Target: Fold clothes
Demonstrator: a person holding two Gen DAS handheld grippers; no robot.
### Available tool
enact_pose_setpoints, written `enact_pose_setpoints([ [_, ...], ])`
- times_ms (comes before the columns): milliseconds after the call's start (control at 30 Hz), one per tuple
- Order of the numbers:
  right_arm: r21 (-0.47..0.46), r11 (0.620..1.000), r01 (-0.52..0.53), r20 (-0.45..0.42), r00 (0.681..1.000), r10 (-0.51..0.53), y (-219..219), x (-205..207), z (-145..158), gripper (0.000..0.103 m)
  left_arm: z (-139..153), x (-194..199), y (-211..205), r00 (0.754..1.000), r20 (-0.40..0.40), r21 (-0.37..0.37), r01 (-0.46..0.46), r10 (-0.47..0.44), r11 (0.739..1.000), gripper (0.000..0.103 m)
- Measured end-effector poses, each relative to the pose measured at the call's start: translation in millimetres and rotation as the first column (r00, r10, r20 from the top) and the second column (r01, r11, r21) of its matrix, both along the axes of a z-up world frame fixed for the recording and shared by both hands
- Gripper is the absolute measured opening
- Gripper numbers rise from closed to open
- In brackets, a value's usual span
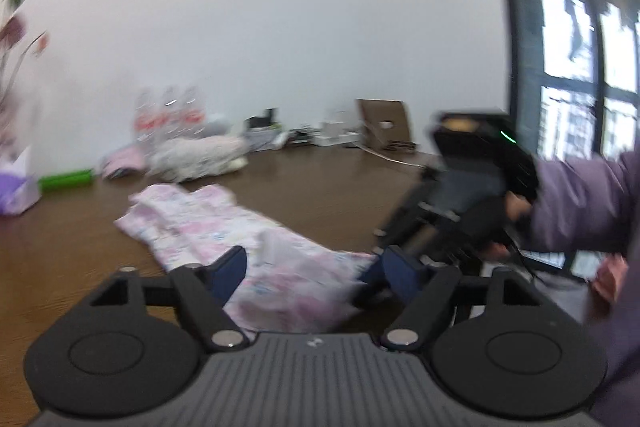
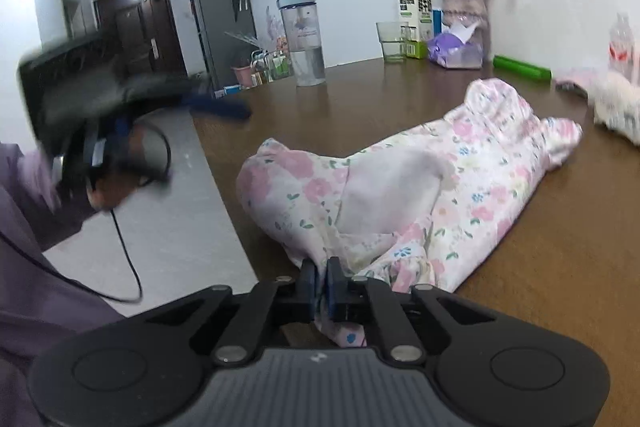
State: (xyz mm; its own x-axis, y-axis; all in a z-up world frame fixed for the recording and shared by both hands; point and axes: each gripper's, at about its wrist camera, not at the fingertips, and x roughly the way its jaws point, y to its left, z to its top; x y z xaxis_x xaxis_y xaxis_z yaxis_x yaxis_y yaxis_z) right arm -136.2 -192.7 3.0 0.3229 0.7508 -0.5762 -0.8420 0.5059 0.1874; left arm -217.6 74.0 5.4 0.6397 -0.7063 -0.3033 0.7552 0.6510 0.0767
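Observation:
A pink floral garment (image 1: 224, 231) lies crumpled lengthwise on the brown wooden table (image 1: 320, 187). My left gripper (image 1: 312, 271) hovers open just above its near end, with nothing between its blue fingers (image 1: 230, 269). In the right wrist view, my right gripper (image 2: 322, 279) is shut on a bunched edge of the garment (image 2: 460, 167) near the table's front edge. The left wrist view shows the right gripper (image 1: 380, 247) at the cloth's right corner, held by a hand in a purple sleeve. The left gripper (image 2: 228, 109) appears blurred at the left of the right wrist view, raised above the table.
A pile of pale clothes (image 1: 200, 155), water bottles (image 1: 168, 119), a green roll (image 1: 66, 179) and a cardboard box (image 1: 386, 123) line the far wall. A tall drink bottle (image 2: 302, 31), glass (image 2: 393, 41), milk carton (image 2: 416, 19), tissue pack (image 2: 456, 49) and flower vase (image 2: 466, 3) stand at one end.

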Motion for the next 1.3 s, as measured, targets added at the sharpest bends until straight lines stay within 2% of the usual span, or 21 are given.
enact_pose_setpoints([
  [33,0.02,1.0,-0.004,-0.027,1.0,0.004,-5,1,0,0.004,-8,-5,-8,0.999,0.035,0.047,0.021,-0.023,0.999,0.078],
  [100,0.051,0.999,-0.015,-0.073,0.997,0.019,-14,0,2,0.003,-28,-12,-26,0.986,0.165,0.177,-0.015,-0.015,0.984,0.078],
  [200,0.089,0.995,-0.034,-0.133,0.99,0.046,-24,-3,3,0.003,-57,-26,-46,0.92,0.37,0.386,-0.027,-0.128,0.922,0.078],
  [300,0.083,0.995,-0.05,-0.164,0.984,0.063,-27,-6,3,0.003,-77,-37,-57,0.818,0.511,0.526,-0.056,-0.263,0.848,0.078],
  [367,0.077,0.995,-0.058,-0.18,0.981,0.071,-28,-9,3,0.003,-90,-42,-62,0.737,0.582,0.592,-0.093,-0.345,0.801,0.078],
  [467,0.072,0.995,-0.067,-0.18,0.981,0.079,-28,-11,6,0.003,-101,-49,-64,0.599,0.702,0.596,-0.198,-0.385,0.778,0.079],
  [600,0.065,0.994,-0.087,-0.178,0.979,0.098,-27,-10,8,0.003,-97,-47,-65,0.636,0.655,0.615,-0.137,-0.407,0.776,0.076],
  [633,0.063,0.994,-0.093,-0.178,0.979,0.103,-27,-10,8,0.003,-96,-47,-65,0.646,0.642,0.619,-0.12,-0.413,0.776,0.071],
  [667,0.062,0.993,-0.099,-0.178,0.978,0.108,-26,-10,8,0.003,-95,-46,-66,0.656,0.628,0.623,-0.103,-0.418,0.775,0.06],
  [733,0.058,0.992,-0.11,-0.178,0.977,0.119,-26,-9,9,0.003,-93,-45,-66,0.675,0.6,0.63,-0.068,-0.429,0.773,0.053],
  [800,0.054,0.991,-0.12,-0.178,0.976,0.128,-26,-12,10,0.003,-82,-38,-66,0.743,0.516,0.617,0.022,-0.426,0.786,0.028],
  [867,0.052,0.991,-0.125,-0.162,0.978,0.132,-30,-16,14,0.01,-64,-26,-62,0.821,0.419,0.575,0.091,-0.388,0.813,0.015],
  [900,0.053,0.991,-0.124,-0.141,0.981,0.131,-33,-20,17,0.013,-55,-19,-59,0.855,0.365,0.548,0.123,-0.369,0.827,0.013],
  [933,0.055,0.991,-0.119,-0.096,0.988,0.124,-37,-27,20,0.031,-46,-13,-57,0.884,0.309,0.519,0.152,-0.351,0.841,0.013],
  [967,0.054,0.992,-0.111,-0.046,0.993,0.113,-40,-34,23,0.062,-37,-7,-55,0.909,0.251,0.487,0.179,-0.334,0.855,0.012],
  [1033,0.028,0.997,-0.072,0.13,0.989,0.067,-41,-55,23,0.091,-18,9,-48,0.948,0.122,0.398,0.223,-0.292,0.89,0.012],
  [1100,-0.034,0.997,-0.072,0.345,0.935,0.079,-31,-73,11,0.09,-5,26,-44,0.96,0.018,0.329,0.258,-0.28,0.908,0.012],
  [1200,-0.125,0.991,-0.051,0.616,0.779,0.118,-17,-98,-7,0.085,7,48,-35,0.95,-0.119,0.271,0.312,-0.29,0.91,0.012],
  [1233,-0.167,0.984,-0.054,0.638,0.755,0.149,-11,-95,-13,0.07,9,55,-33,0.941,-0.16,0.251,0.33,-0.298,0.91,0.012],
  [1267,-0.208,0.976,-0.055,0.659,0.73,0.182,-5,-93,-19,0.04,9,61,-31,0.932,-0.199,0.229,0.345,-0.303,0.91,0.012],
  [1300,-0.234,0.97,-0.066,0.658,0.723,0.208,-1,-88,-22,0.021,10,66,-27,0.921,-0.239,0.203,0.358,-0.309,0.911,0.012],
])
